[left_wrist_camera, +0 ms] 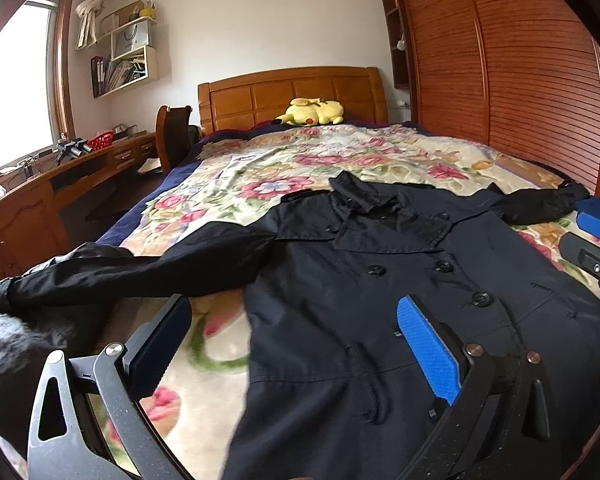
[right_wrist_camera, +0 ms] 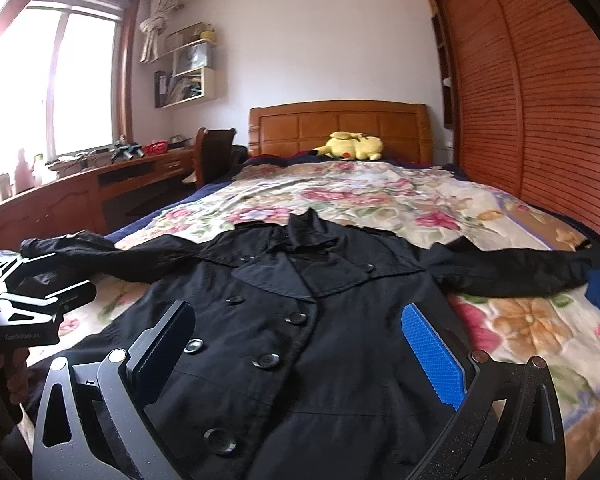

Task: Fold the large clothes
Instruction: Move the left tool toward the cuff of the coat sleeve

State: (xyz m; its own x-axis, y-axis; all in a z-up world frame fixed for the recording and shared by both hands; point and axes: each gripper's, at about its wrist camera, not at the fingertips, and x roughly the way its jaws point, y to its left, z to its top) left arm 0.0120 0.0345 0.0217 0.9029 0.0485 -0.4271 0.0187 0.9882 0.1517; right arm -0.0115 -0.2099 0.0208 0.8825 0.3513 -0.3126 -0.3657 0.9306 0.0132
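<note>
Black: one coat (right_wrist_camera: 300, 320), two sleeves.

So the coat (right_wrist_camera: 300, 320) lies spread on the bed (right_wrist_camera: 400, 196), plush toy (right_wrist_camera: 354, 146) behind it by the headboard (right_wrist_camera: 340, 124), table (right_wrist_camera: 100, 176) off left.

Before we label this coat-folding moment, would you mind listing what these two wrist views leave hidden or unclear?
- Coat hem: cut off by the bottom edge and the open left gripper in the left wrist view; likewise behind the open right gripper in the right wrist view.
- Left sleeve cuff: blurred at the left wrist view's edge.
- Right sleeve end: merges with a blue item at the right wrist view's edge.
- Desk clutter: too small, washed out by window glare.
</note>
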